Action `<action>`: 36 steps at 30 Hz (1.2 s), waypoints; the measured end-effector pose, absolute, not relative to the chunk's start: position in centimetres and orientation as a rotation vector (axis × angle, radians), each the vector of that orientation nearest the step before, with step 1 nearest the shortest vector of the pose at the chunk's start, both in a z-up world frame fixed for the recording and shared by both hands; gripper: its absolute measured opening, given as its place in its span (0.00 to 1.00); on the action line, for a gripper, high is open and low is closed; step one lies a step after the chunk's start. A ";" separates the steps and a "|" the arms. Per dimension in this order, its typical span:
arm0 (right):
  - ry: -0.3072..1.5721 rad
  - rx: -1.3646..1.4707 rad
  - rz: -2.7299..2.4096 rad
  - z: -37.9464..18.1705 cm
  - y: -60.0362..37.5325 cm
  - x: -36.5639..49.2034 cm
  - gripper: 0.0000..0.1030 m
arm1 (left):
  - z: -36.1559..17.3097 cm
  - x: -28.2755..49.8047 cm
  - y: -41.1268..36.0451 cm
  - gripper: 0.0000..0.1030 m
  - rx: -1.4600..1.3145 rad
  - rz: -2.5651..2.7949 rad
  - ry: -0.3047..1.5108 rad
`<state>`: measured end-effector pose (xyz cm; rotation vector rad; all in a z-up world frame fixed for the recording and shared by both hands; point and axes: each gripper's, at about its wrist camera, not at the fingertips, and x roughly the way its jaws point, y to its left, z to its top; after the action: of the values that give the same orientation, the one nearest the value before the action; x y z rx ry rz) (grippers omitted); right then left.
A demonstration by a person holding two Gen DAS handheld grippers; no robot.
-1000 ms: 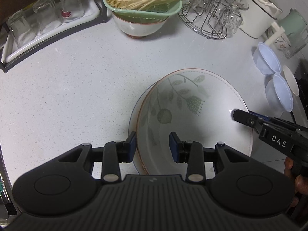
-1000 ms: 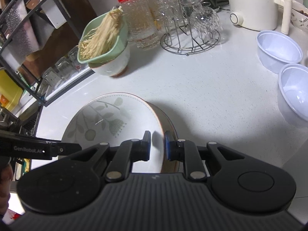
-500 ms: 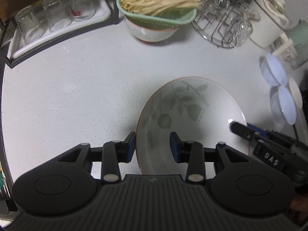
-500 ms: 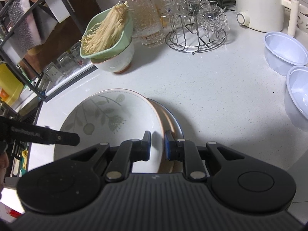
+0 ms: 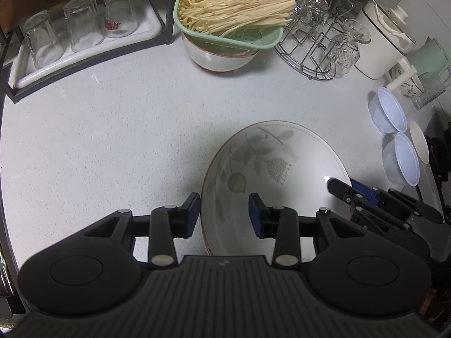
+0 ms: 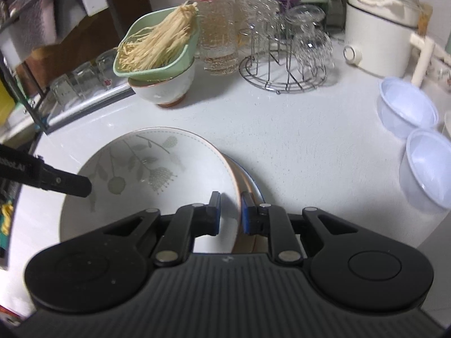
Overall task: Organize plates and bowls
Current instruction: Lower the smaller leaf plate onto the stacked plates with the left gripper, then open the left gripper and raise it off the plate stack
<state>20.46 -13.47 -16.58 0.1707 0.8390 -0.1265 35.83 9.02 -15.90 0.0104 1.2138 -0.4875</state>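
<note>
The leaf-patterned plate (image 6: 157,174) has slid across onto the stack of plates (image 6: 248,186) on the counter (image 5: 112,129), now nearly covering it. The right gripper (image 6: 229,211) stays clenched on its rim. The left gripper (image 5: 224,214) straddles the opposite rim, apparently without pinching it.

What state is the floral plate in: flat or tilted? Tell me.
Tilted: the right gripper pinches the plate's rim, lifting it off the stacked plates.
</note>
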 end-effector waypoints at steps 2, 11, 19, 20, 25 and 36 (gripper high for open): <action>0.824 0.123 -0.125 -16.7 -12.9 20.6 0.19 | -16.0 35.8 9.1 0.41 0.008 -0.489 1.219; 0.768 -0.027 -0.161 -16.6 -11.4 20.4 0.21 | -16.0 35.8 9.4 0.42 0.000 -0.525 1.208; 0.782 0.074 -0.189 -16.5 -12.6 20.6 0.20 | -15.5 35.3 10.0 0.42 -0.006 -0.547 1.178; 0.783 0.082 -0.192 -16.5 -12.5 20.6 0.20 | -15.3 35.3 10.0 0.42 -0.004 -0.550 1.168; 0.764 0.124 -0.206 -15.3 -12.6 20.6 0.20 | -13.5 35.1 10.2 0.42 0.001 -0.573 1.111; 0.722 0.200 -0.208 -9.3 -11.7 19.5 0.20 | -8.8 34.1 11.5 0.42 -0.020 -0.612 0.978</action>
<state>19.53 -11.72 -9.33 0.2003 0.7221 -0.2079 34.12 11.49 -8.83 -0.0202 0.9778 -0.6120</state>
